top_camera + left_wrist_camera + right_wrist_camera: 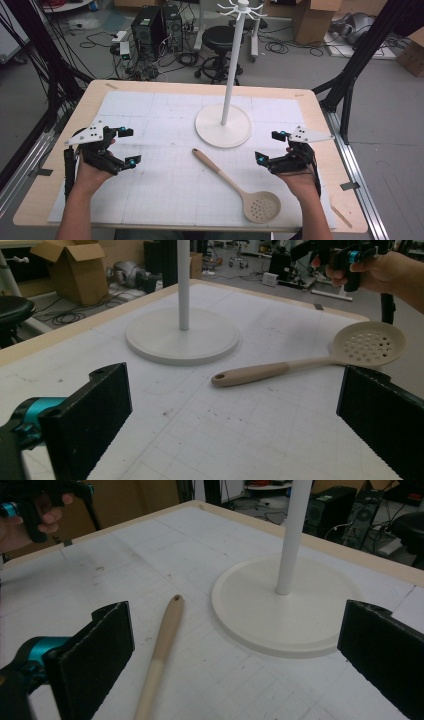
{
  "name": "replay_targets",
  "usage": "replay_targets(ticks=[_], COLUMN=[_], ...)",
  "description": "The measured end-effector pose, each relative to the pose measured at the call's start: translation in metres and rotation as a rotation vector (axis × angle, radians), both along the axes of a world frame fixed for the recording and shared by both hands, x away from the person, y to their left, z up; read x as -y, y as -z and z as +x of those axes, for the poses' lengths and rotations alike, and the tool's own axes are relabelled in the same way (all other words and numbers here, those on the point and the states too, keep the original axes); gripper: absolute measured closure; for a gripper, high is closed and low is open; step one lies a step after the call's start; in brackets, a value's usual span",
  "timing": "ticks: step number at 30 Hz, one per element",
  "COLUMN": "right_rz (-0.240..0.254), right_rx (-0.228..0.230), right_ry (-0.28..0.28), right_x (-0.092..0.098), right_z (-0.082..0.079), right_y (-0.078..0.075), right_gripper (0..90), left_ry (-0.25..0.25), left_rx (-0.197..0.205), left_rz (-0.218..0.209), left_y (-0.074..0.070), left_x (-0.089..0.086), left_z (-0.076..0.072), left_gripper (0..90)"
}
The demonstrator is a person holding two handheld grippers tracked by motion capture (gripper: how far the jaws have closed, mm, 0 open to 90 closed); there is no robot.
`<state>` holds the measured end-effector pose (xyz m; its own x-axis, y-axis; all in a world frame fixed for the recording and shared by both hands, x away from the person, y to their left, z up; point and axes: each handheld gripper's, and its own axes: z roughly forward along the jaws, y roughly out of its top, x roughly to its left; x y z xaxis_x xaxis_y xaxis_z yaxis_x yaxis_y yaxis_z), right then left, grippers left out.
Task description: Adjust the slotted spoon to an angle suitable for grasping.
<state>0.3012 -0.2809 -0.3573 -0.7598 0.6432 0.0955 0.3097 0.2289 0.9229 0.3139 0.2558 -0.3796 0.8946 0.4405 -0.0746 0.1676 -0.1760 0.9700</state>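
On the counter (310, 107), a beige slotted spoon (237, 186) lies diagonally on the white gridded mat (150, 120), its handle end near the round base of a white hook stand (223, 125). From above, the stand's top hooks show; the left gripper view shows the spoon's perforated bowl, while the right gripper view shows just its handle with a hanging hole. Left gripper (127, 147) and right gripper (268, 147) flank the spoon, jaws spread wide, holding nothing.
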Motion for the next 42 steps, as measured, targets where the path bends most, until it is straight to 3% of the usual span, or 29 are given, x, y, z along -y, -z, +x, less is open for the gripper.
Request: replay_targets(ticks=[5, 12, 18, 27, 42], right_rz=[-0.019, -0.021, -0.034, -0.032, -0.096], right_rx=[-0.021, -0.007, -0.029, -0.021, -0.038], right_ry=[-0.013, -0.012, -0.003, -0.010, -0.067], right_x=[-0.003, -0.005, -0.004, -0.008, -0.040], right_z=[0.002, 0.000, 0.003, 0.002, 0.003], right_y=[0.003, 0.002, 0.005, 0.002, 0.001], right_gripper=[0.0, 0.0, 0.0, 0.0, 0.0], left_ry=[-0.002, 0.008, 0.007, 0.002, 0.005], left_rx=[0.004, 0.003, 0.008, 0.014, 0.029], left_rz=[-0.008, -0.009, -0.012, -0.025, -0.019], left_y=[0.000, 0.000, -0.001, -0.002, -0.007], left_x=[-0.002, 0.000, -0.001, -0.004, -0.004], left_z=[0.001, 0.001, 0.001, 0.000, -0.002], left_gripper=[1.7, 1.7, 1.7, 1.6, 1.7])
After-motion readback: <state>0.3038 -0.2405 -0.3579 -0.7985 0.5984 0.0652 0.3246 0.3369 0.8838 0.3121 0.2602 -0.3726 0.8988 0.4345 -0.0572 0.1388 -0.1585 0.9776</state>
